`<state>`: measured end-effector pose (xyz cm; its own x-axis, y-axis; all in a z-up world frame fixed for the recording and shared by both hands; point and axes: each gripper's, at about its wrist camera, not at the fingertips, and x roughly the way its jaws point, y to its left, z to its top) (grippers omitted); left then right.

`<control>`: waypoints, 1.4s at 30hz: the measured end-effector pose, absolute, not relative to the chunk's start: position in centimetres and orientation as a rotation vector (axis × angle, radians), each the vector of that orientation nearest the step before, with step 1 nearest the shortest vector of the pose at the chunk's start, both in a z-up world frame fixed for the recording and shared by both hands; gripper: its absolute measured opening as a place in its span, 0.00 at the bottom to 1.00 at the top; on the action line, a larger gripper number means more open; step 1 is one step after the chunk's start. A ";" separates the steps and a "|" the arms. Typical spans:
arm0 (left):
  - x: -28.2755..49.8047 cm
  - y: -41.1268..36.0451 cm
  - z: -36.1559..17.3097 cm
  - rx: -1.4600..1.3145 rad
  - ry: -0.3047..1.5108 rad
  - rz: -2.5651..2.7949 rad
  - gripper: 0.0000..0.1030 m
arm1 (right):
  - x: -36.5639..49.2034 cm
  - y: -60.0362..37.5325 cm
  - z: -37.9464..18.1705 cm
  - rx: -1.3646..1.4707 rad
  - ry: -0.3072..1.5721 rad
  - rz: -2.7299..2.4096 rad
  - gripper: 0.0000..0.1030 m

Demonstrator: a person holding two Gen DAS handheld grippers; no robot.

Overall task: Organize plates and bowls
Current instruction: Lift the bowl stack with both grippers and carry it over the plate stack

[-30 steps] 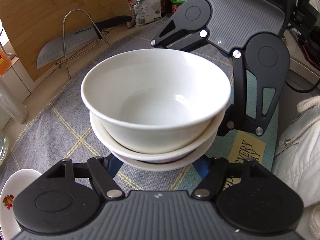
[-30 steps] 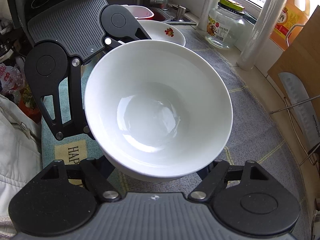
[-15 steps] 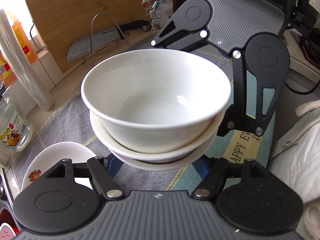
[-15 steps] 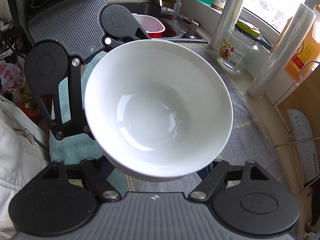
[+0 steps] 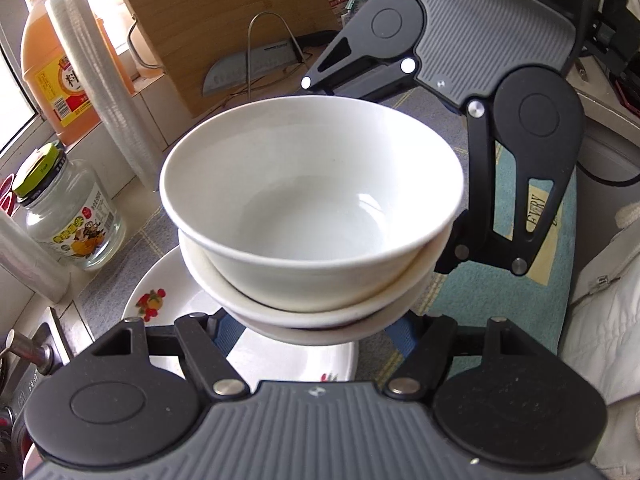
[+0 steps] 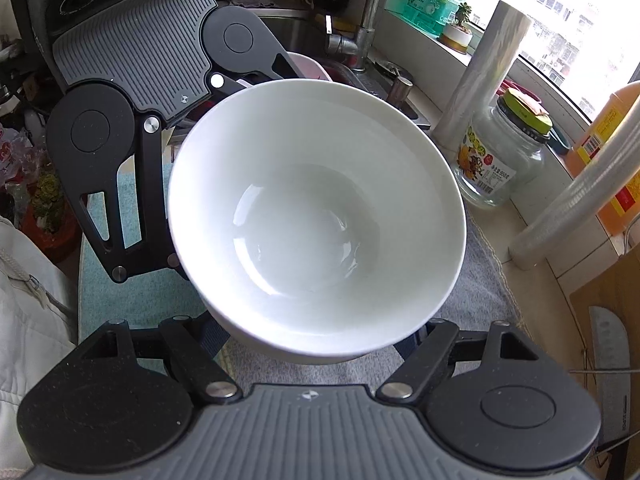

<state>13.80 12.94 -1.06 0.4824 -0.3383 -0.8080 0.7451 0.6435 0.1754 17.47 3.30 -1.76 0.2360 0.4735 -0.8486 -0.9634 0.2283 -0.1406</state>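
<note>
Stack of bowls: three white ones nested, top bowl empty and clean inside. Hangs in the air, clear of the counter, level, clasped from two opposite sides. Sits directly above a white plate with a small fruit print, partly covering it in the left wrist view.

Left gripper: comes in from the near side, blue fingers narrow around the foot of the lowest bowl, tips hidden beneath it. Grips the stack.

Right gripper: faces it from the far side, fingers spread wider against the lower wall of the stack, tips also hidden. Grips the same stack.

Under the plate, a grey cloth mat with thin yellow lines; beside that, towards the person, a teal mat with printed letters.

Left of the stack, near the plate: a glass jar with a green lid, upright, just beside a roll of plastic wrap. Behind those, an orange oil bottle on the window ledge.

Farther off: a wooden cutting board leaning upright, a knife and a wire stand in front of it.

Beyond the stack in the right wrist view: a faucet over a sink.

At the right edge: a white sleeve.
</note>
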 end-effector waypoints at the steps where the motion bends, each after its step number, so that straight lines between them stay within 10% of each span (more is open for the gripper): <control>1: 14.0 13.4 -1.1 0.560 0.823 -0.699 0.70 | 17.7 3.8 -1.8 -0.786 0.771 1.139 0.81; 42: 18.1 18.5 -4.4 0.533 0.882 -0.650 0.70 | 22.2 10.5 -5.8 -0.781 0.844 1.135 0.81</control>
<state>18.07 18.46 -4.37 0.4704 -0.2931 -0.8323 0.7079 0.6885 0.1576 22.20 10.50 -5.76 0.1998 0.4379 -0.8766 -0.9655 0.2405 -0.0999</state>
